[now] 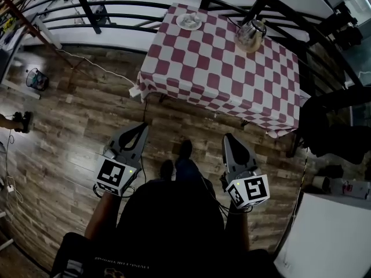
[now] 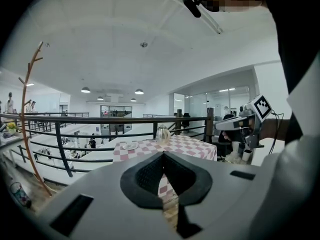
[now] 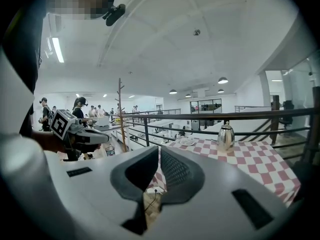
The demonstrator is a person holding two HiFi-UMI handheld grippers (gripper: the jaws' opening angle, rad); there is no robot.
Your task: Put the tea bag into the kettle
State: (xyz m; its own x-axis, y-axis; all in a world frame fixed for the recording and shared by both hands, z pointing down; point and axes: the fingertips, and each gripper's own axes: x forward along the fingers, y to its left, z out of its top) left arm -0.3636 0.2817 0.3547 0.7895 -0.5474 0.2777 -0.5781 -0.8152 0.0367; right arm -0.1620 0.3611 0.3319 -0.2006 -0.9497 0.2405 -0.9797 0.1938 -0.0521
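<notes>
A silver kettle (image 1: 251, 35) stands at the far right of a table with a red-and-white checked cloth (image 1: 220, 74). A small white dish (image 1: 189, 21) sits at the far left of that table; something pale lies on it, too small to make out. The kettle (image 2: 163, 134) (image 3: 226, 137) and the dish (image 2: 130, 146) (image 3: 188, 141) also appear in both gripper views, well ahead. My left gripper (image 1: 141, 126) (image 2: 162, 154) and right gripper (image 1: 228, 136) (image 3: 159, 148) are held close to the body over the wooden floor, short of the table. Both are shut and hold nothing.
A black metal railing (image 1: 116, 7) runs behind and beside the table. A dark chair (image 1: 336, 126) stands at the table's right, a white cabinet (image 1: 330, 236) at the lower right with cups (image 1: 320, 183) beside it. A wire basket (image 1: 36, 79) and a cable lie at the left.
</notes>
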